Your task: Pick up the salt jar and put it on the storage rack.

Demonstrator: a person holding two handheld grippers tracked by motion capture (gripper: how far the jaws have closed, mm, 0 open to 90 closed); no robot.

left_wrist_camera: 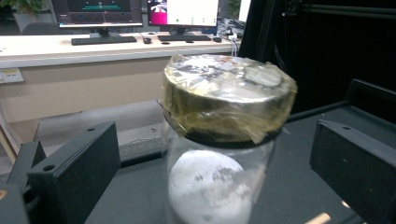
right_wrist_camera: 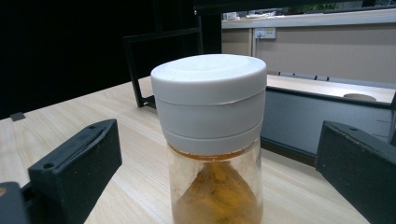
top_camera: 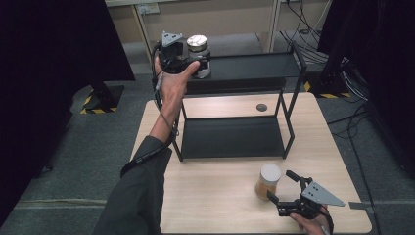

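Risk as I see it, near to far: right gripper (top_camera: 283, 190) spread wide around the white-lidded jar (top_camera: 267, 180) on the table (top_camera: 205, 196), could knock it over closing off-centre; left gripper (top_camera: 188, 61) spread around the foil-lidded jar (top_camera: 198, 55) on the rack (top_camera: 244, 66) top, same hazard.

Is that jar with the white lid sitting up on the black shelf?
No, the jar with the white lid stands on the wooden table, in front of the black shelf, near the right gripper.
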